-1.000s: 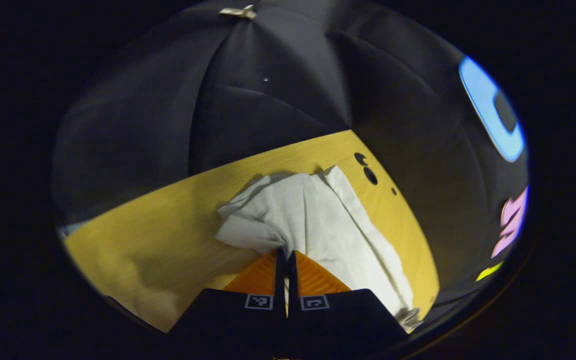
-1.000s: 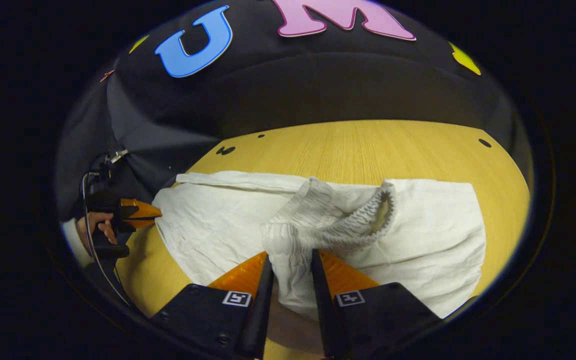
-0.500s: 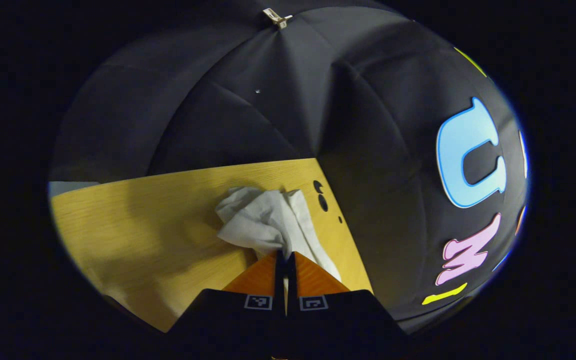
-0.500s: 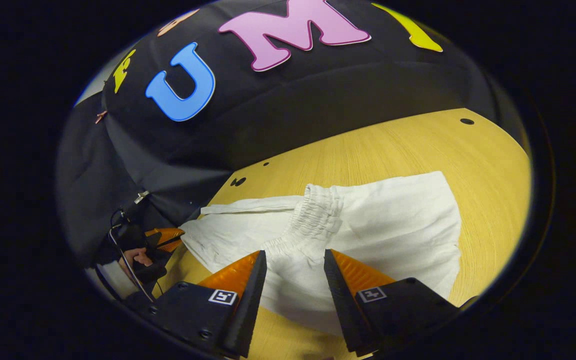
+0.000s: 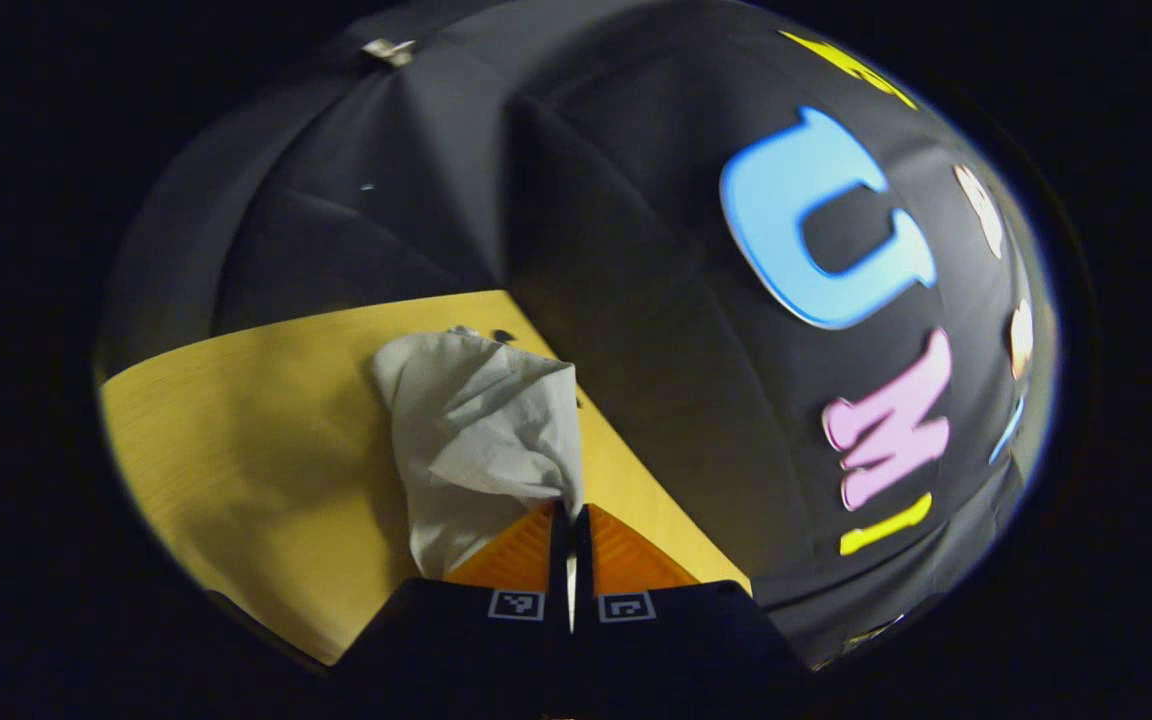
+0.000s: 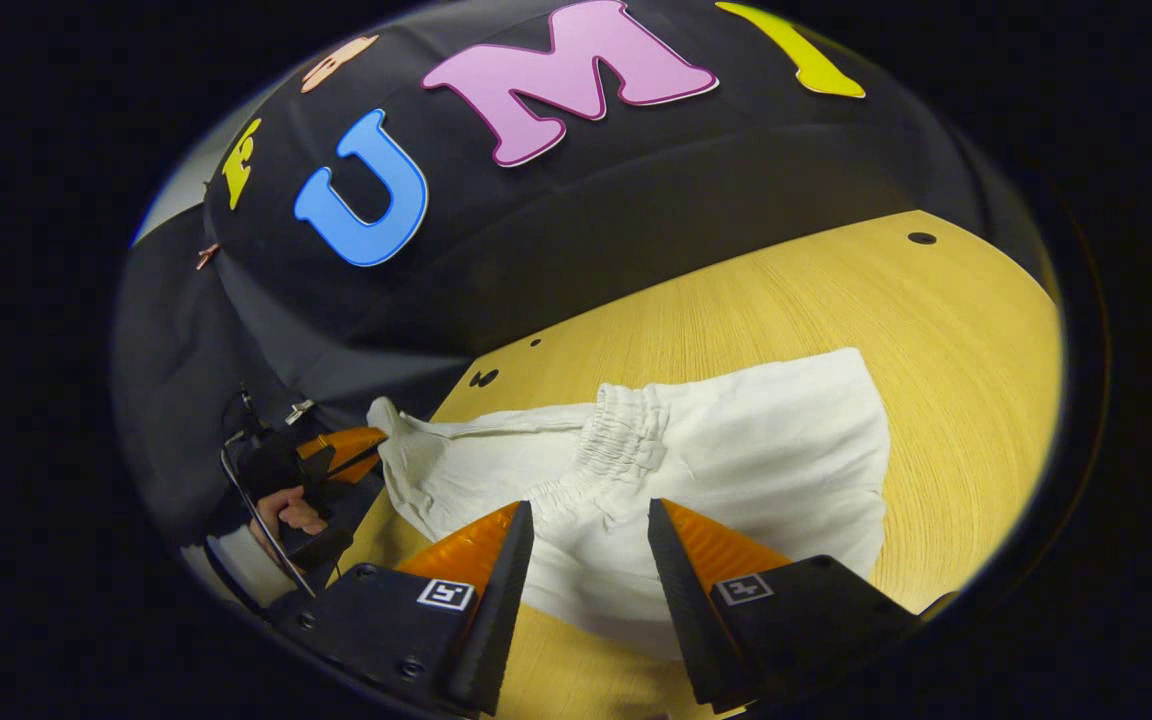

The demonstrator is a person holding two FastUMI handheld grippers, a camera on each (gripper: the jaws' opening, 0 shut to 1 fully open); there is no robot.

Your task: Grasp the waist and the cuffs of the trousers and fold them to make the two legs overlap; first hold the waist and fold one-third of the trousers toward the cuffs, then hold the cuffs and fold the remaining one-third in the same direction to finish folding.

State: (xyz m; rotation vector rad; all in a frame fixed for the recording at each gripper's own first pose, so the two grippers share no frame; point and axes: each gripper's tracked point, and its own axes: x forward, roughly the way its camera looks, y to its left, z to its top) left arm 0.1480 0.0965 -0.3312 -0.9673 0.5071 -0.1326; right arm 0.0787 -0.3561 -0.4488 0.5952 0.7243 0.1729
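Note:
White trousers (image 6: 736,470) lie on the wooden table (image 6: 836,290), the elastic waist (image 6: 621,445) folded over onto the legs. My right gripper (image 6: 584,515) is open just above the waist, nothing between its fingers. In the left gripper view my left gripper (image 5: 568,512) is shut on the cuff end of the trousers (image 5: 476,420), which hangs bunched and lifted off the table (image 5: 236,430). In the right gripper view that left gripper (image 6: 361,450), held by a hand (image 6: 286,508), lifts the cuff end at the table's left edge.
Small dark holes (image 6: 483,378) mark the table near its far left corner, and another hole (image 6: 921,238) sits far right. Black booth cloth rises close behind the table. The table edge runs just beside the left gripper.
My right gripper let go of the waist, opened and drew back. My left gripper, still shut on the cuffs, lifted them off the table and swung right.

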